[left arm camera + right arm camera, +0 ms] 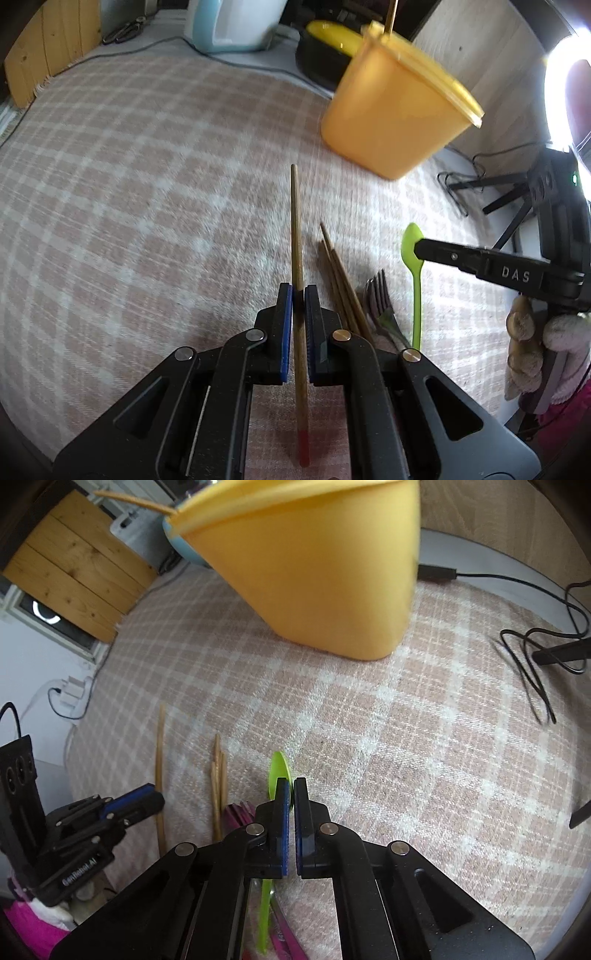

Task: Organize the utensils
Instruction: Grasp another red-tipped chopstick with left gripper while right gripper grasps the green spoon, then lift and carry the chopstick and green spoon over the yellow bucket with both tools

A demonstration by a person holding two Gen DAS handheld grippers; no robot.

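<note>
Left gripper: clenched on a single chopstick, pads pinching mid-shaft; red end points back under the gripper, bare tip points ahead over the cloth.
Right gripper: jaws nearly together around the green spoon; looks like it grips the spoon near the bowl, contact partly hidden by the pads.
Spoon: bowl pokes out ahead of the right fingertips, handle runs back beneath the gripper.
Chopstick bundle: lying on the cloth, between the held chopstick and the forks.
Forks: on the cloth, just beside the bundle, close to the spoon handle.
Tub: yellow, on the cloth ahead of both grippers, one stick standing out of its top.
Background: kettle and scissors at the far edge, cable at the right.
</note>
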